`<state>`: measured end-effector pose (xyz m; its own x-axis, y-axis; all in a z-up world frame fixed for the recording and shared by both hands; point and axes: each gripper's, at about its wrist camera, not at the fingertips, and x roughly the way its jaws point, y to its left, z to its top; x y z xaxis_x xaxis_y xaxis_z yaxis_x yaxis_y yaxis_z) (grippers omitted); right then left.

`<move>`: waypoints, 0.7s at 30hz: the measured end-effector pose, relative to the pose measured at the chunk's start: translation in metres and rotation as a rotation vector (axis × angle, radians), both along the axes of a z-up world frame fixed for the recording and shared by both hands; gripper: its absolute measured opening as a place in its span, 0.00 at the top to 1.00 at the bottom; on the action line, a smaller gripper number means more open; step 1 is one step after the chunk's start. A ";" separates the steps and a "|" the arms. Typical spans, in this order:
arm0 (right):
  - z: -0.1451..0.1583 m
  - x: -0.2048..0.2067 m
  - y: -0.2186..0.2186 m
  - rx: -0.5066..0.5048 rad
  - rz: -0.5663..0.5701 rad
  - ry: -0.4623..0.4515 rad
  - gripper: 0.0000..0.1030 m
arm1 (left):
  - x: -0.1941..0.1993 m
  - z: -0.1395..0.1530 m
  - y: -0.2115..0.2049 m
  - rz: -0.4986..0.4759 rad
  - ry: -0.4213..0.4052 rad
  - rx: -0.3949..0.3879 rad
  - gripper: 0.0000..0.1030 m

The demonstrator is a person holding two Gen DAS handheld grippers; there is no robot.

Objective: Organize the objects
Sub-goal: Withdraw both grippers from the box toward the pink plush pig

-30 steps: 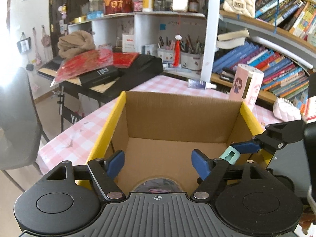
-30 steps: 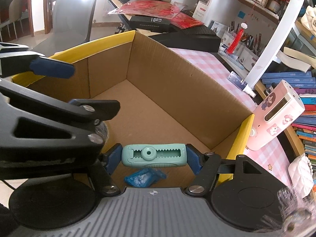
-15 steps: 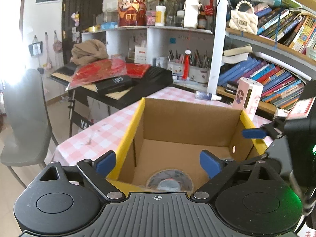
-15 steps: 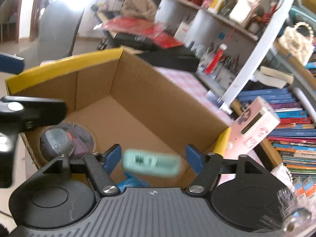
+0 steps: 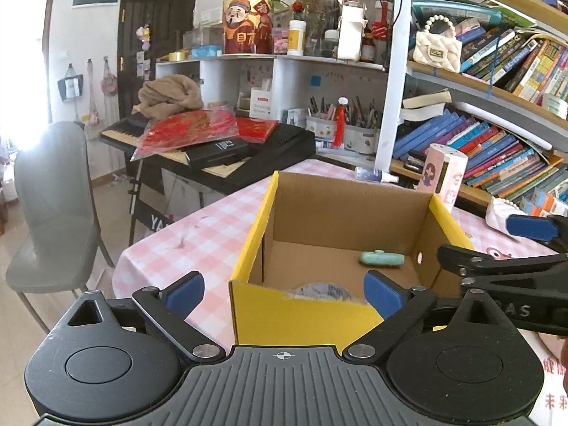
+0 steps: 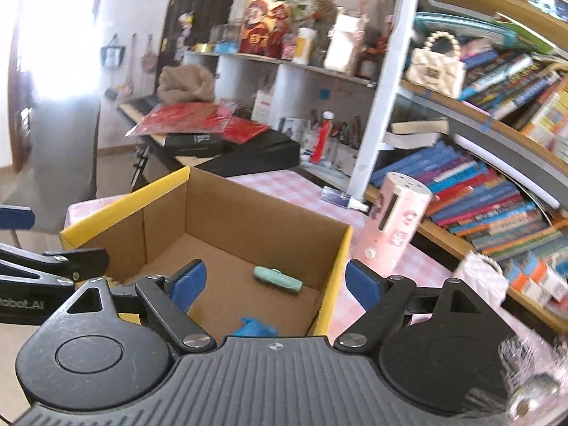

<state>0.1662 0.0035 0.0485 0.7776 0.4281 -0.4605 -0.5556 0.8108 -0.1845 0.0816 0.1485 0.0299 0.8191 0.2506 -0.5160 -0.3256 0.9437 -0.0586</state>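
Observation:
A yellow cardboard box [image 5: 256,227] [image 6: 117,206] stands open on the pink checked table. A mint-green toothed clip [image 5: 381,258] [image 6: 277,280] lies loose on its floor near the right wall. A blue crumpled item [image 6: 257,326] and a grey round object [image 5: 321,289] lie by the near wall. My left gripper [image 5: 283,291] hovers before the box's near wall, its jaws opening with nothing between them. My right gripper [image 6: 275,282] hangs over the box's near right corner, its jaws also opening and empty. Each gripper shows at the edge of the other's view.
A pink cylindrical device [image 5: 443,174] [image 6: 397,213] stands just right of the box. A white quilted pouch [image 5: 500,209] and a small bottle [image 5: 374,174] lie near the bookshelf [image 5: 497,135]. A keyboard [image 5: 248,145] and a grey chair [image 5: 53,206] are to the left.
The right gripper let go of the mint-green clip, which dropped onto the box floor. Both grippers drew back and up from the box, and their jaws spread wider.

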 end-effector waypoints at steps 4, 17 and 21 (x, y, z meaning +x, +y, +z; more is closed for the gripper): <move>-0.001 -0.020 -0.011 0.034 -0.068 0.016 0.15 | -0.016 -0.003 0.000 -0.009 0.010 -0.005 0.04; -0.040 -0.088 -0.033 0.019 -0.275 0.195 0.10 | -0.056 -0.018 -0.012 -0.090 0.087 0.009 0.04; -0.044 -0.104 -0.039 0.022 -0.305 0.206 0.08 | -0.066 -0.022 -0.017 -0.129 0.106 0.014 0.04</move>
<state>0.0622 -0.0358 0.0041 0.7631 0.2021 -0.6139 -0.3109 0.9475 -0.0746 0.0154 0.1312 0.0083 0.7860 0.1545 -0.5986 -0.2052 0.9786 -0.0168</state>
